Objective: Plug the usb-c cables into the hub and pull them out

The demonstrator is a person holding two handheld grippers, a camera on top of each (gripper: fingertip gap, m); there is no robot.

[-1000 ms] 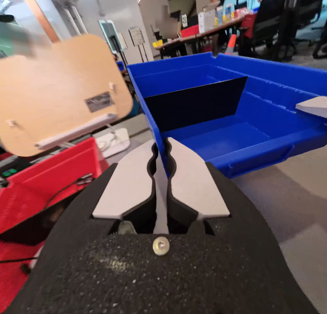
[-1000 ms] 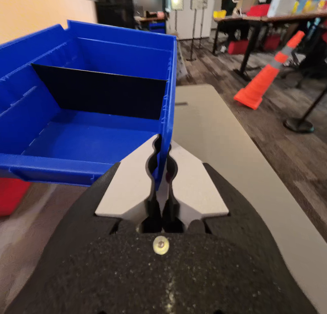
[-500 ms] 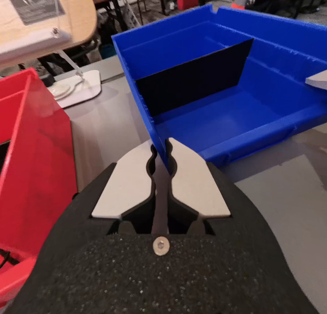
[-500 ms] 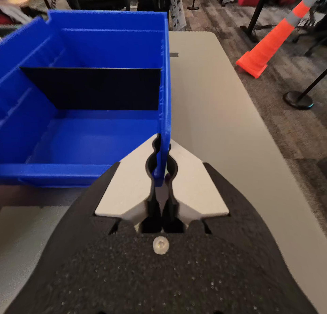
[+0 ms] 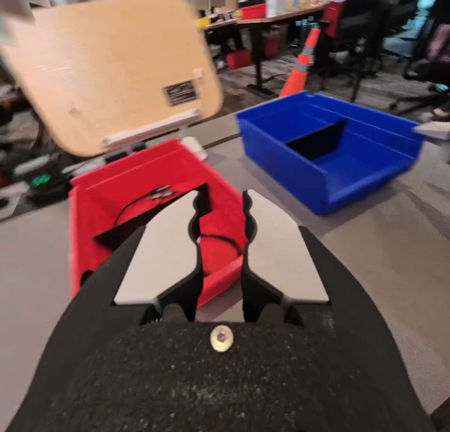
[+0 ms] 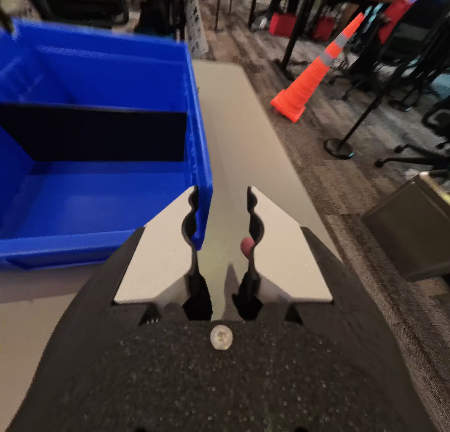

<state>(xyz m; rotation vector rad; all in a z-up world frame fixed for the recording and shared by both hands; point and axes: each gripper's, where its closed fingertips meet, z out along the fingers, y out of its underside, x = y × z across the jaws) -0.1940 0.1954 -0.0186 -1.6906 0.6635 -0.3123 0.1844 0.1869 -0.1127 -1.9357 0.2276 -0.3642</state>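
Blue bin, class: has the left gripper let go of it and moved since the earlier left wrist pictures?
Yes. The left gripper has opened and drawn back leftward from the blue bin; it now points over the red bin.

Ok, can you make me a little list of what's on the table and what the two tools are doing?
left tool: open, holding nothing, over the red bin
right tool: open, holding nothing, beside the blue bin
red bin: black cables inside
blue bin: black divider, looks empty
table: grey
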